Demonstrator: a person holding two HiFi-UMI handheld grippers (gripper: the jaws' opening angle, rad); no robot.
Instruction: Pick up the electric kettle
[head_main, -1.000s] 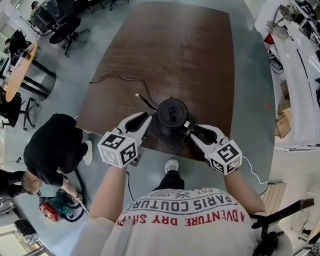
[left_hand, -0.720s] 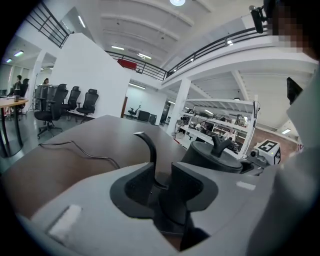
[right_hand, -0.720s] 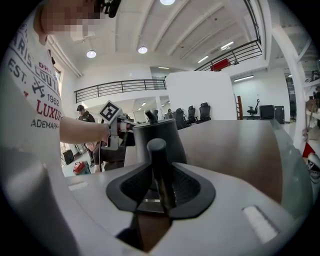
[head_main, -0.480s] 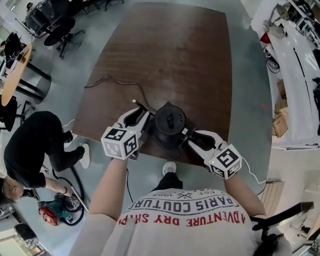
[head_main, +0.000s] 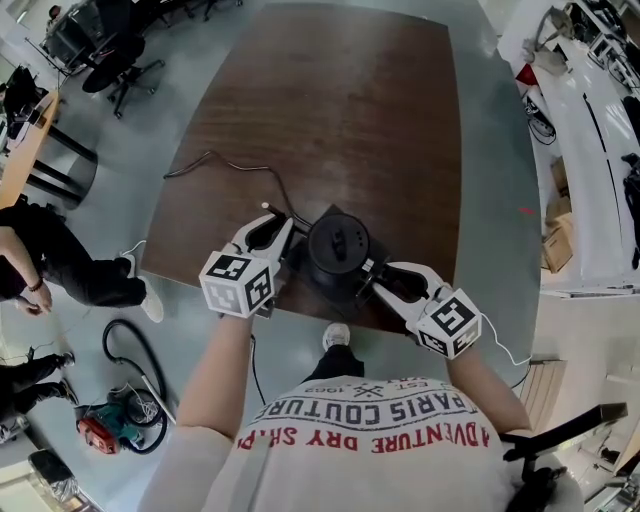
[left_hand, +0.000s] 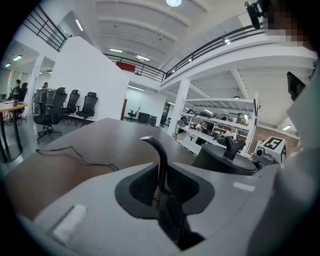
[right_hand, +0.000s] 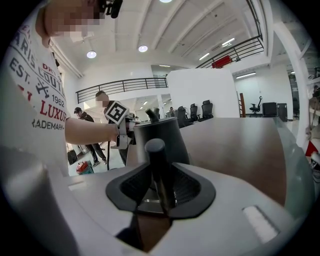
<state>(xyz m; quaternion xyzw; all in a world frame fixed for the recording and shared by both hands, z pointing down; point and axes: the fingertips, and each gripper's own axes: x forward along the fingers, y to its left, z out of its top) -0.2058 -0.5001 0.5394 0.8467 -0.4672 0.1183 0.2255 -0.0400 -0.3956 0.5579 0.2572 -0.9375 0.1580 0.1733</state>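
A black electric kettle stands near the front edge of the brown table. My left gripper is at its left side. In the left gripper view the thin curved spout sits between the pads of the left gripper, whose jaws are closing on it. The kettle's lid shows to the right. My right gripper is at the kettle's near right. In the right gripper view the upright black handle stands between the pads of the right gripper. These jaws are easing open, and the kettle body is behind.
A thin cord trails across the table's left part. A person in black stands on the floor at the left, near a hose and a red tool. Office chairs stand at the top left. White benches line the right side.
My left gripper moved forward along the kettle's left side and came in around the spout. The right gripper stayed on the handle. The person in black rose and shifted left.
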